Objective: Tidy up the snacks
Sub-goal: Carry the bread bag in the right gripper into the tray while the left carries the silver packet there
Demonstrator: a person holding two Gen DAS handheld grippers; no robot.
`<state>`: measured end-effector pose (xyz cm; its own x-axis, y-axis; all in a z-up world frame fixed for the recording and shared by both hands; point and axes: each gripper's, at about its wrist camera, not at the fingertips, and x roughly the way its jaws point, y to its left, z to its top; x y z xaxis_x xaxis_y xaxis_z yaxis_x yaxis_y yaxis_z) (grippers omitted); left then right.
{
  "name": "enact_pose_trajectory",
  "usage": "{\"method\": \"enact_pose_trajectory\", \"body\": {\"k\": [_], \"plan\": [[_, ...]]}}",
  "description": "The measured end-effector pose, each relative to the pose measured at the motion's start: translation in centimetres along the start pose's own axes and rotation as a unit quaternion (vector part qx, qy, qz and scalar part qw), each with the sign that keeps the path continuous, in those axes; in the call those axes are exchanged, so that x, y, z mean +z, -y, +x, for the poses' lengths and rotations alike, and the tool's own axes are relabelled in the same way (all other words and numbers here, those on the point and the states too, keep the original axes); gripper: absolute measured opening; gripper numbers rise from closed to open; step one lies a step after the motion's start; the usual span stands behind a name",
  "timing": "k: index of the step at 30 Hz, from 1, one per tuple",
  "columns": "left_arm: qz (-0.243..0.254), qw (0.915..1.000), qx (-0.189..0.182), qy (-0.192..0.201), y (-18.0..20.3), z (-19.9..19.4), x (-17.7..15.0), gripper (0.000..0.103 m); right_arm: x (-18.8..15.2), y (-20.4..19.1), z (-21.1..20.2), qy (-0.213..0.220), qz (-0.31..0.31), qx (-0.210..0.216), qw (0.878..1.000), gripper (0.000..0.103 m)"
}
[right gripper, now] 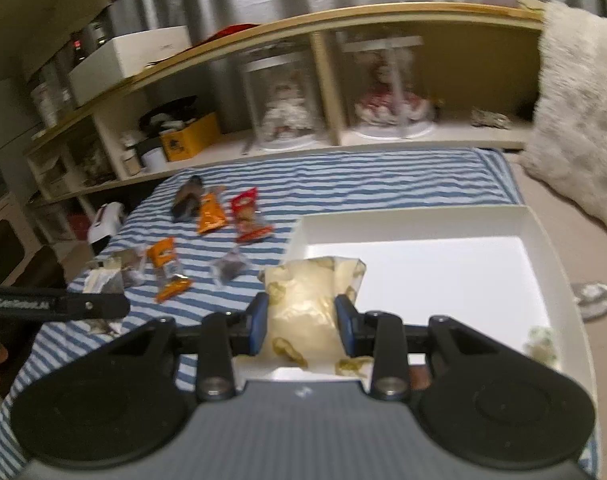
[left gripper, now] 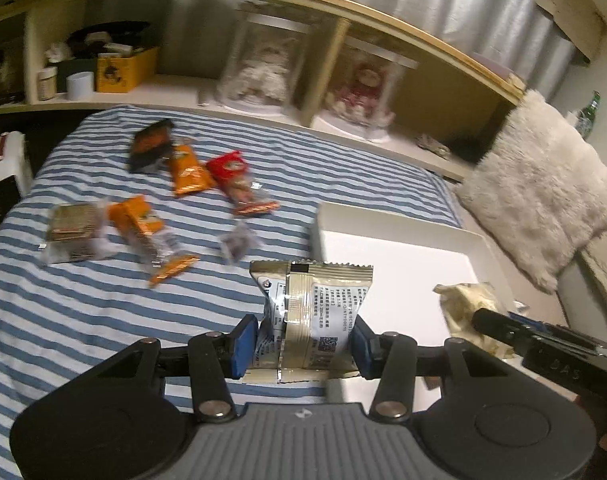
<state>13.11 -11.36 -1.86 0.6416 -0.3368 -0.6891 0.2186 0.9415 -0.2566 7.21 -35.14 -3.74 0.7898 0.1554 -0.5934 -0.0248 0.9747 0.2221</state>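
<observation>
Left claw (left gripper: 303, 338) clamps beige printed packet (left gripper: 315, 312); right claw (right gripper: 301, 326) clamps cream wrapper (right gripper: 303, 304).

Both views smeared by motion; print on the loose snack packets (left gripper: 189, 170) on the striped bed (left gripper: 83, 320) unreadable. Silver packet (left gripper: 315, 312) in the left tongs (left gripper: 301, 342): small print too fine to read, lower end hidden behind the blue pads (left gripper: 243, 344). Pale wrapper (right gripper: 307, 312) in the right tongs (right gripper: 302, 326): contents unclear. White box (right gripper: 423, 264): near edge hidden behind the tongs' body. Small pale item (right gripper: 541, 346) in the box: too blurred to name. Dolls under domes (right gripper: 287, 112): detail lost.
</observation>
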Motion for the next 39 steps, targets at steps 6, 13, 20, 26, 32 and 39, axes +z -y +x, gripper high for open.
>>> {"method": "enact_pose_trajectory", "body": {"k": [6,13,20,26,32,39], "plan": [[0.014,0.9995,-0.024,-0.018,3.6,2.2,-0.4,0.05,-1.2,3.0,0.0,-0.006,0.027,-0.017,0.999,0.041],[0.01,0.9975,-0.047,-0.052,5.1,5.5,-1.8,0.05,-2.6,5.8,1.9,-0.036,0.092,-0.006,0.995,0.041],[-0.011,0.9958,-0.053,-0.073,4.1,7.3,-2.3,0.05,-3.5,6.5,6.6,-0.093,0.148,0.042,0.984,0.041],[-0.029,0.9924,-0.08,-0.089,4.1,8.5,-2.3,0.05,-4.9,6.7,9.5,-0.145,0.161,0.034,0.976,0.041],[-0.028,0.9891,-0.098,-0.106,5.1,10.0,-2.8,0.05,-4.8,8.0,9.1,-0.129,0.166,-0.015,0.978,0.041],[-0.034,0.9895,-0.097,-0.101,5.1,10.5,-2.9,0.051,-4.8,9.5,8.3,-0.105,0.171,-0.065,0.977,0.041]]}}
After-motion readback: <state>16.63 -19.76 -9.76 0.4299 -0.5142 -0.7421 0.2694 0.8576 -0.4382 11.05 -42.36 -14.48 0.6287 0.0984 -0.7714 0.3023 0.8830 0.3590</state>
